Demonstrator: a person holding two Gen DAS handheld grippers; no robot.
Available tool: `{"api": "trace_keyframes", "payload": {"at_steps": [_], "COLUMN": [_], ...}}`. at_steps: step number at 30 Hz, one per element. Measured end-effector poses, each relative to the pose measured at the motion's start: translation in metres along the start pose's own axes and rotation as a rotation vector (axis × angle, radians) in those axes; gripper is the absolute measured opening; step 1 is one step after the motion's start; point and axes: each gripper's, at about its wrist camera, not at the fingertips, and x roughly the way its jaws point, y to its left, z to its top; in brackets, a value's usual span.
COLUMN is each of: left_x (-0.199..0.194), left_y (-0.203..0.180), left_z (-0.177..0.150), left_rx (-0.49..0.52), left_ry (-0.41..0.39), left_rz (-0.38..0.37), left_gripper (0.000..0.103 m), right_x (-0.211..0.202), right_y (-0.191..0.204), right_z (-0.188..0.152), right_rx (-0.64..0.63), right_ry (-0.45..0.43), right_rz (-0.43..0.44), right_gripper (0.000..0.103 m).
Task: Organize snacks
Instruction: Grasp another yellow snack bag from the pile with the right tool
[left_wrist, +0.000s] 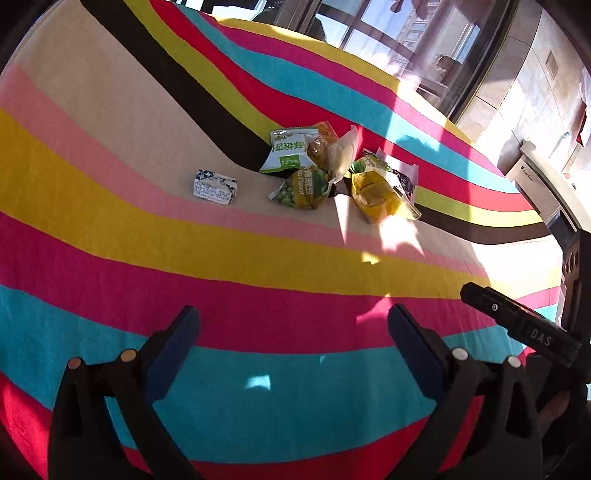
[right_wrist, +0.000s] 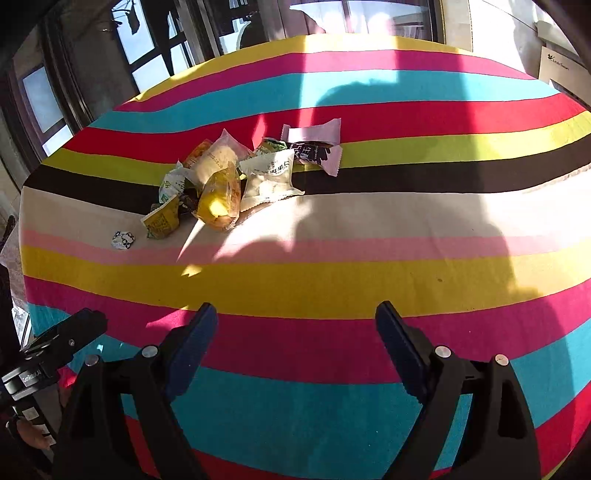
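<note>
A pile of wrapped snacks lies on the striped tablecloth, far ahead of both grippers. It holds a green-white packet, a yellow packet and a pink-black packet. A small blue-white packet lies alone to the pile's left; it also shows in the right wrist view. The pile shows in the right wrist view with a white packet. My left gripper is open and empty. My right gripper is open and empty.
The striped cloth covers the whole table. Windows stand behind the table's far edge. A white appliance stands off the table at the right. The other gripper's body shows at each view's edge.
</note>
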Motion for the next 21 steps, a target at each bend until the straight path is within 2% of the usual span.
{"api": "trace_keyframes", "payload": {"at_steps": [3, 7, 13, 15, 16, 17, 19, 21], "left_x": [0.001, 0.000, 0.003, 0.004, 0.005, 0.005, 0.005, 0.005], "left_y": [-0.007, -0.010, -0.010, -0.011, -0.011, -0.011, -0.010, -0.009], "left_z": [-0.001, -0.004, -0.005, -0.006, -0.006, -0.006, -0.007, -0.007], "left_rx": [0.033, 0.050, 0.043, 0.048, 0.049, 0.049, 0.042, 0.037], "left_ry": [-0.008, -0.013, 0.002, 0.007, 0.010, 0.013, 0.012, 0.010], "left_rz": [0.000, -0.007, -0.015, -0.017, -0.019, -0.024, -0.032, -0.036], "left_gripper": [0.101, 0.101, 0.101, 0.101, 0.101, 0.101, 0.101, 0.101], "right_x": [0.022, 0.056, 0.101, 0.113, 0.113, 0.111, 0.099, 0.070], "right_y": [0.029, 0.064, 0.111, 0.119, 0.119, 0.116, 0.104, 0.090], "right_z": [0.027, 0.056, 0.069, 0.072, 0.073, 0.074, 0.073, 0.067], "right_rx": [-0.074, -0.157, -0.341, -0.392, -0.386, -0.367, -0.318, -0.256], "right_ry": [-0.031, -0.004, 0.045, 0.074, 0.070, 0.076, 0.057, -0.012], "right_rz": [-0.018, -0.051, -0.134, -0.173, -0.162, -0.154, -0.111, -0.048], "right_gripper": [0.085, 0.081, 0.077, 0.067, 0.059, 0.042, 0.041, 0.041]}}
